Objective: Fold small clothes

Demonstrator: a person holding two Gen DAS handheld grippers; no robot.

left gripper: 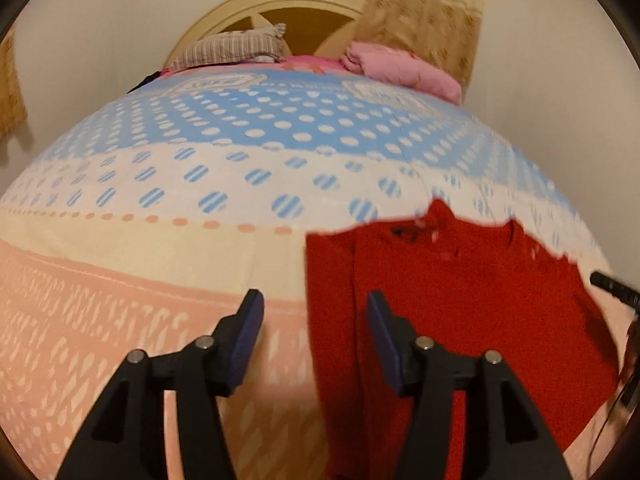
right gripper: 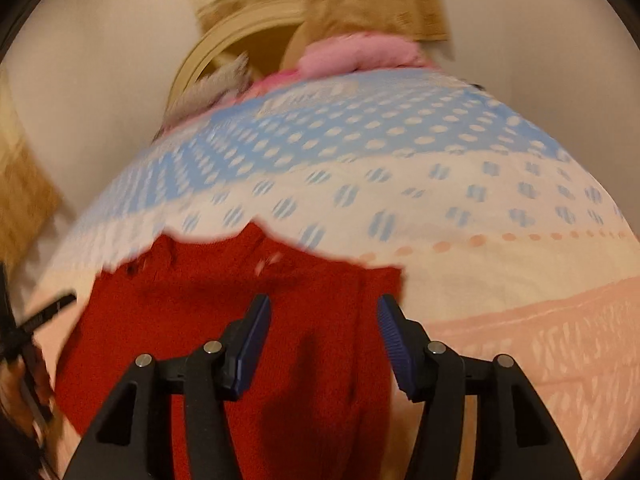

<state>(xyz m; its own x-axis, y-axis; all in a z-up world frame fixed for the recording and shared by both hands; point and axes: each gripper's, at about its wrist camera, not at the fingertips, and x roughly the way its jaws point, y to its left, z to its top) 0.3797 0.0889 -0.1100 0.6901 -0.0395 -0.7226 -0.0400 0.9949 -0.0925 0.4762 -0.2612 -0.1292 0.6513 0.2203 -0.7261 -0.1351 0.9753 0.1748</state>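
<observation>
- The left gripper (left gripper: 316, 304), black-armed with blue ribbed pads, stands spread with nothing between its jaws; it hangs above the left edge of the red knitted garment (left gripper: 460, 292), one pad over bare bedspread, the other over the red cloth.
- The right gripper (right gripper: 324, 308), of the same build, is likewise spread and empty; its jaws frame the right part of the same red knit (right gripper: 224, 288), the right pad near the garment's right edge.
- The garment lies spread on the bed, on the peach and cream bands of the patterned bedspread (left gripper: 140, 280), its ragged far edge reaching the blue-dotted white band.
- The step in hand looks like the approach for a first fold. To do it well, each pair of tongs should come down on its own side edge, at matching points, so the fold line runs straight.
- Pinch the knit only: the bedspread beneath is soft and could be caught with it.
- Knit stretches, so lift both sides together and evenly.
- Farther off lie a striped grey pillow (left gripper: 232, 48) and a pink folded blanket (left gripper: 404, 66) against the rounded cream headboard (left gripper: 240, 8), well apart from the work.
</observation>
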